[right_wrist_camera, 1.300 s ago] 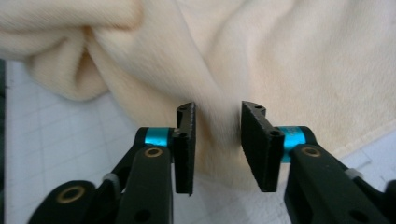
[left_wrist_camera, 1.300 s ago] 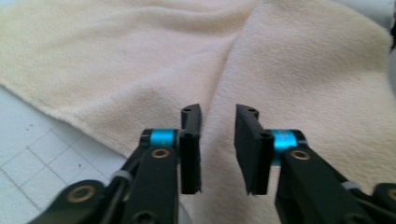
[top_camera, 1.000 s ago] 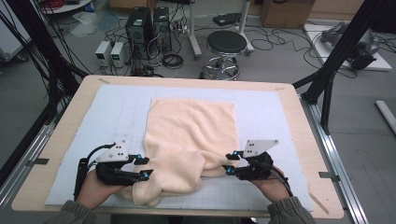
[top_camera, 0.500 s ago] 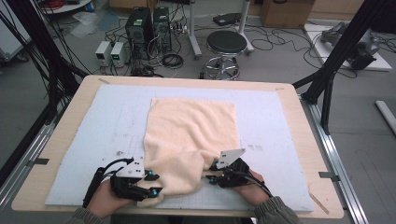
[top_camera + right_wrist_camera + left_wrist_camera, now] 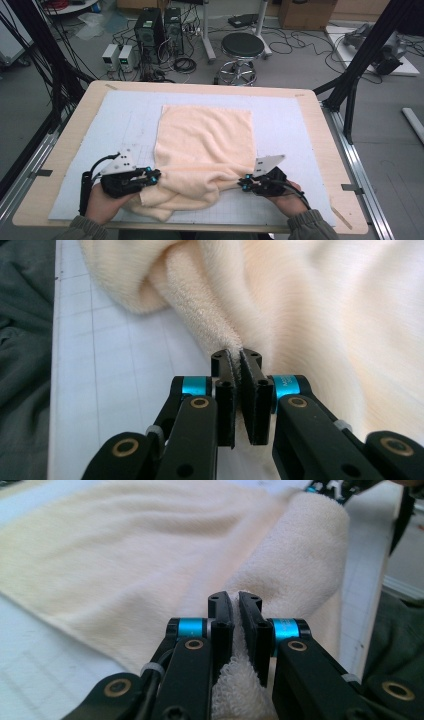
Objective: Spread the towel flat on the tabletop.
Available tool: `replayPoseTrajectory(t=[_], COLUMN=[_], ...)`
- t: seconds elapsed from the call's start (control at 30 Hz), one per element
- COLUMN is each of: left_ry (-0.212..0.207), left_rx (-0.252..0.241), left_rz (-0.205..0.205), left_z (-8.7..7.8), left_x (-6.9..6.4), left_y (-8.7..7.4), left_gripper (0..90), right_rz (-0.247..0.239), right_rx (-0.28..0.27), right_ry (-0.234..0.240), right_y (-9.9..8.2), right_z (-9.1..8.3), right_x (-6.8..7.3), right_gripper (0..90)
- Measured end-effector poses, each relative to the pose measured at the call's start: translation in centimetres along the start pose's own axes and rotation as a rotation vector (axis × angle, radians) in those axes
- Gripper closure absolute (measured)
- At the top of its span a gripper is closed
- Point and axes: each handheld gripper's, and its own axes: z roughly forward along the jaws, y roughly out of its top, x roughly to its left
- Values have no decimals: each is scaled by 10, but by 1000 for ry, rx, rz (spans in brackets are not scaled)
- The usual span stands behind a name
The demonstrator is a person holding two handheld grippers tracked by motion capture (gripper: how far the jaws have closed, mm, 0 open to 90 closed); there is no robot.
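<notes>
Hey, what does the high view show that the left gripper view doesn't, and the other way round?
High view: the whole table, the towel's flat far half, the stool and computers on the floor behind, and both hands holding grippers.

Left gripper view: a close look at the left gripper, its jaws pinched shut on a fold of terry pile.

Both: the cream towel bunched along its near edge, the gridded mat, and the right gripper at the far end of the roll.

left gripper (image 5: pixel 150 175) – jaws have just been closing, now pinching the towel (image 5: pixel 205 145) | right gripper (image 5: pixel 243 184) – likewise, clamped on its near edge | near edge more bunched than before
</notes>
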Motion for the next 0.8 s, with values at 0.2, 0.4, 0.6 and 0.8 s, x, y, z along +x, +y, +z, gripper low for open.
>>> replayPoseTrajectory(t=[0.2,0.4,0.6,0.8], left_ry=[12,53,56,50], left_rx=[9,111,97,31], left_rz=[-1,-48,-101,-57], left_z=[11,42,44,18], left_x=[8,32,48,37], left_y=[11,1,1,12], left_gripper=[842,835,748,615], right_rz=[32,58,66,-2], right_rx=[-55,-12,-84,-123], right_ry=[-44,-53,-44,-13], right_y=[-5,-2,11,24], right_z=[-35,-19,-18,-16], right_x=[-11,-24,-23,-6], right_gripper=[858,802,686,633])
